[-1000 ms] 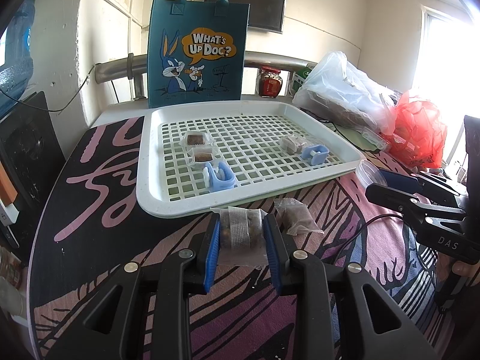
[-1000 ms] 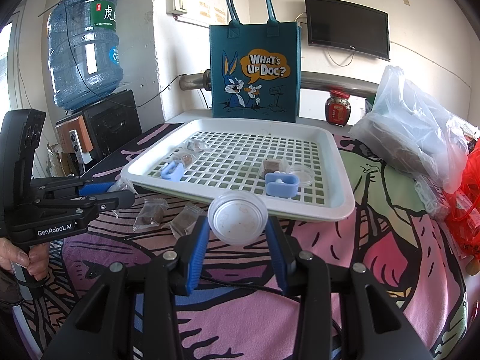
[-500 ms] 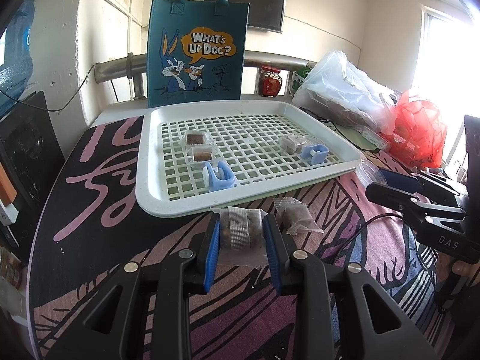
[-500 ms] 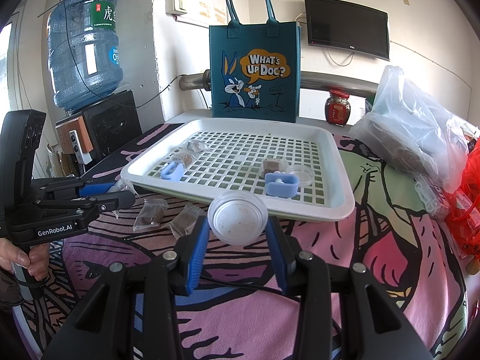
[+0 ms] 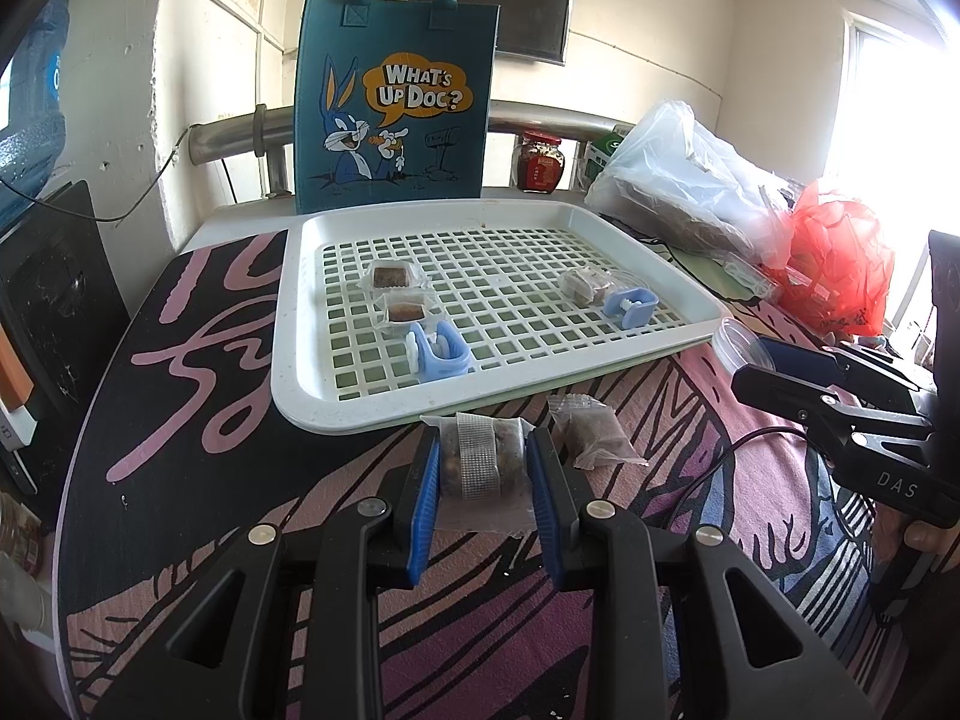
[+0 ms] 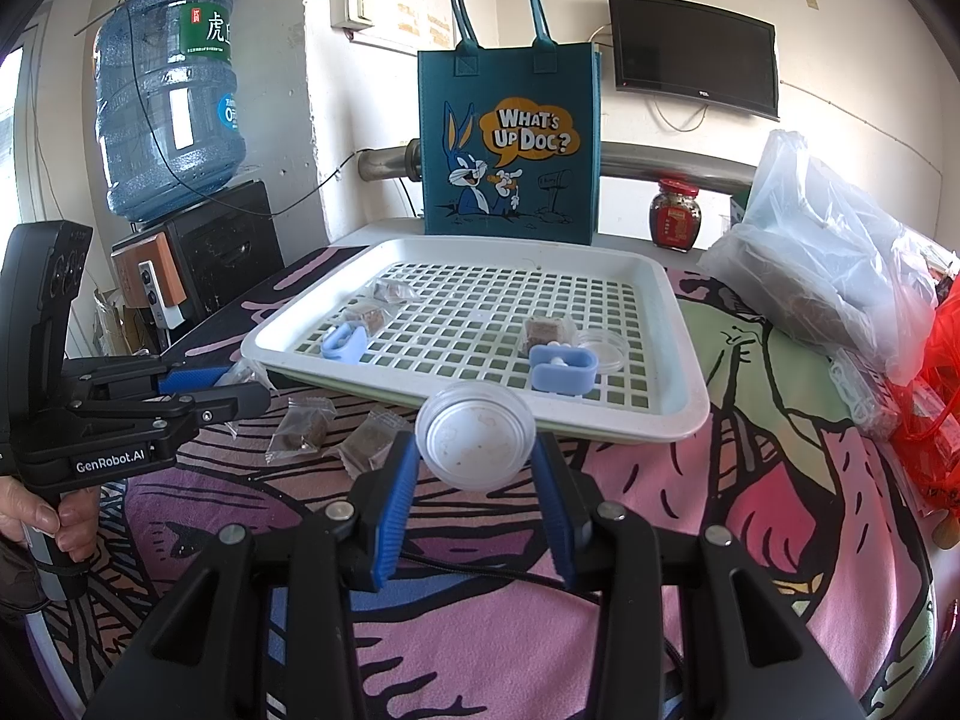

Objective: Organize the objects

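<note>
Holding loads: left gripper (image 5: 483, 471) clamps clear wrapped snack packet (image 5: 480, 462), right gripper (image 6: 477, 459) clamps round translucent plastic lid (image 6: 475, 435); white slotted tray (image 5: 300, 372) mid-frame partly filled, two packets (image 6: 300, 433) left outside.

A lived-in home room: wall-mounted TV (image 6: 696, 54), water-cooler bottle (image 6: 168, 102), sauce jar (image 6: 675, 216), patterned tablecloth (image 6: 690, 528).

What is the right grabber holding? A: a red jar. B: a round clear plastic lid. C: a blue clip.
B: the right gripper is shut on the round clear lid, held between its blue pads in front of the white tray.
</note>
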A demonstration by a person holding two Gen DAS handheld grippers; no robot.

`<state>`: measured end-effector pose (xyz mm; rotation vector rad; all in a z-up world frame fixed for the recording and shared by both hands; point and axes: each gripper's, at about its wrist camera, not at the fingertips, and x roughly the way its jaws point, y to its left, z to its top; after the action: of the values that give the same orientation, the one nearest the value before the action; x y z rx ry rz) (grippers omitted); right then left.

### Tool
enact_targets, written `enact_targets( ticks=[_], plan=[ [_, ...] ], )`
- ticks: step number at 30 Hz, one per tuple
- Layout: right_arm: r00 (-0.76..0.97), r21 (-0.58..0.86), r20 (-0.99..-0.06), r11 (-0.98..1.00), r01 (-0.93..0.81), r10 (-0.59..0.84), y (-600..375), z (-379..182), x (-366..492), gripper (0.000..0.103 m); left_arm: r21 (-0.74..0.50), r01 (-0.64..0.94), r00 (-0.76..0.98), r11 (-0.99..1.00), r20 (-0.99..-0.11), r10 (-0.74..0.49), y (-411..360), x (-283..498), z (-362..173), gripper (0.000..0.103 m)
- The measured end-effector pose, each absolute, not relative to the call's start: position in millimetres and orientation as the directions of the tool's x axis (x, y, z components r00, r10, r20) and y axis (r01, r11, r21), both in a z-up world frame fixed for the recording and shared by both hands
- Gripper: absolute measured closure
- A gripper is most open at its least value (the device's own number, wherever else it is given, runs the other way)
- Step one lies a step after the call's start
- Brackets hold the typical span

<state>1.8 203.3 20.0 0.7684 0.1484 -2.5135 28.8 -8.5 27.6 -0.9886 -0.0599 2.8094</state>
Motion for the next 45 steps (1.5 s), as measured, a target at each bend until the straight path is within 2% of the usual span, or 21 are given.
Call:
enact_targets(
  ticks=[45],
  plan=[
    [-0.709, 0.048, -0.554, -0.867, 0.497, -0.437, 203.3, 19.5, 1.7, 0.065, -0.095, -0.139, -0.765, -0.986, -0.622, 0.168, -7.7, 28.8, 25.1, 0.076]
  ],
)
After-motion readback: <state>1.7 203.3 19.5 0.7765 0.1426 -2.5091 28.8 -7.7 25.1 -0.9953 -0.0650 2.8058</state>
